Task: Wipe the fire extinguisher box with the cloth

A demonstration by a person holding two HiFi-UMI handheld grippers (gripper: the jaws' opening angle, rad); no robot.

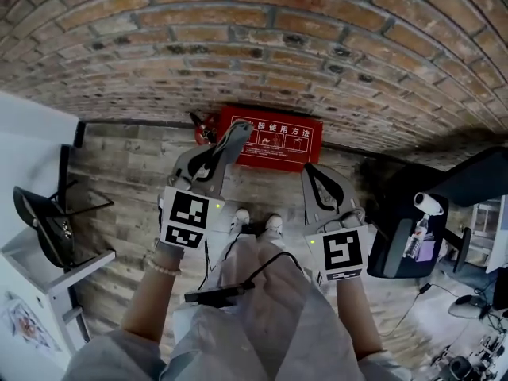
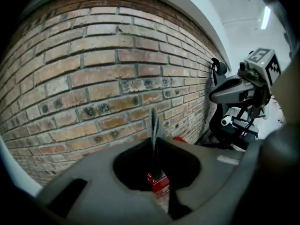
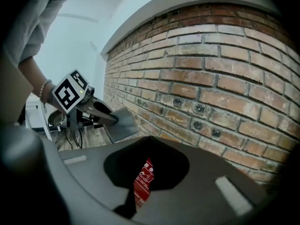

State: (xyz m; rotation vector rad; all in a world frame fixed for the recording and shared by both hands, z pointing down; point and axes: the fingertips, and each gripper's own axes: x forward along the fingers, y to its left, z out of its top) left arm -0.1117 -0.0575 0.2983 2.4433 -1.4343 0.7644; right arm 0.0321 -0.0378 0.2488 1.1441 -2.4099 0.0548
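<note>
The red fire extinguisher box stands on the floor against the brick wall, with white print on its face. My left gripper is shut on a grey cloth that hangs in front of the box's left part. In the left gripper view the cloth sticks up edge-on from the shut jaws, and a bit of the box shows below. My right gripper is shut and holds nothing, just in front of the box's right end. The box shows through its jaw gap.
A black office chair with a bottle stands at the right. A white shelf unit with a black rack is at the left. The person's shoes stand on the wood-look floor, and a cable runs across the legs.
</note>
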